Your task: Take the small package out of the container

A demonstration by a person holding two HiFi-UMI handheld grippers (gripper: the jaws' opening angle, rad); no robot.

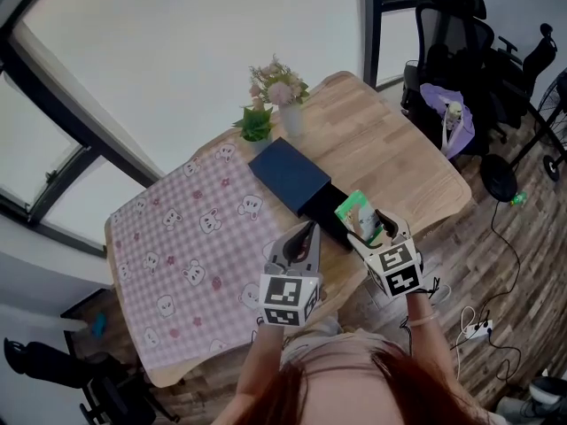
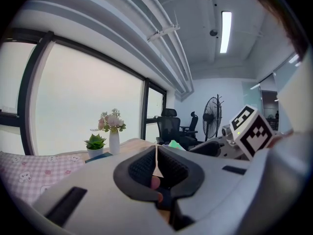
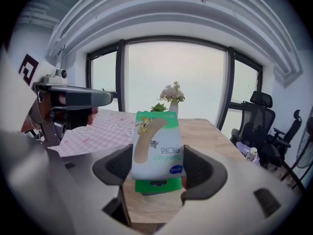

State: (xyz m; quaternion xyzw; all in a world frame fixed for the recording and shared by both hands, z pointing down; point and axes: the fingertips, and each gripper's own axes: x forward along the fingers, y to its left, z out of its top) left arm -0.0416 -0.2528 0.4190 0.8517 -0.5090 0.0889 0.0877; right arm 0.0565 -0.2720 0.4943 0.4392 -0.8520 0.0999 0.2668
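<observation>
Right gripper (image 3: 157,170) is clamped on the small package (image 3: 157,148), raised above the wooden table (image 1: 399,162). Left gripper (image 2: 156,168) is closed on nothing. Flower vase (image 1: 291,120) and potted plant (image 1: 256,127) stand behind the dark blue container (image 1: 291,175). The contents of its slid-out tray cannot be made out.

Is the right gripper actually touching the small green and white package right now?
Touching. In the right gripper view, the right gripper has both jaws pressed against the sides of the small package, holding it upright.

Left claw (image 1: 306,230) is held up, jaws pressed together and empty; right claw (image 1: 370,227) beside it clamps the package (image 3: 156,151).
</observation>
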